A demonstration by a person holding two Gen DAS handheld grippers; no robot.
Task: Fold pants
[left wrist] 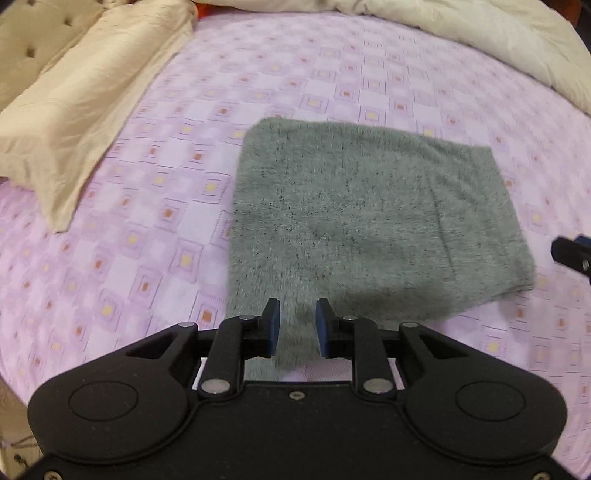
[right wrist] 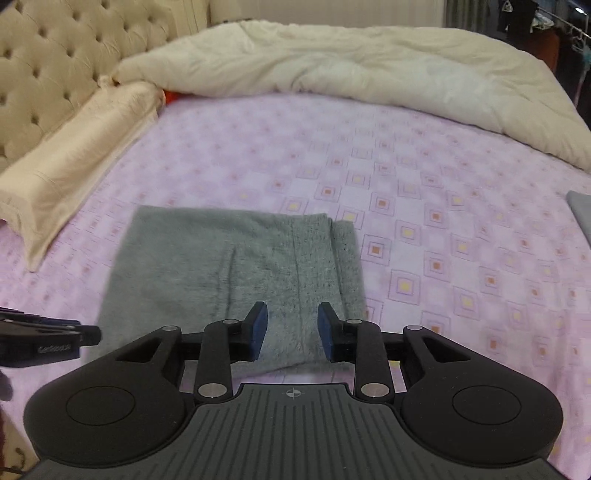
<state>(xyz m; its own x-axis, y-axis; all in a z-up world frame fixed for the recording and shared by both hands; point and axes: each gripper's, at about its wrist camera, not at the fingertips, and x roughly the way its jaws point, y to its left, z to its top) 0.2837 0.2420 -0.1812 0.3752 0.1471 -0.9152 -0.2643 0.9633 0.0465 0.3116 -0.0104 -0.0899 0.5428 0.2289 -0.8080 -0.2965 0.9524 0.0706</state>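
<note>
Grey fuzzy pants lie folded into a rough rectangle on the lilac patterned bed sheet. My left gripper hovers at their near left corner, jaws apart, with a tuft of the grey fabric standing between the blue pads; I see no firm pinch. In the right wrist view the pants show a narrower folded strip along their right side. My right gripper is over their near edge, open, with fabric lying below the gap. Each gripper shows in the other's view: the right gripper and the left gripper.
A beige pillow lies along the tufted headboard at the left. A cream duvet is bunched across the far side of the bed. Another grey cloth pokes in at the right edge. Clothes hang at the far right.
</note>
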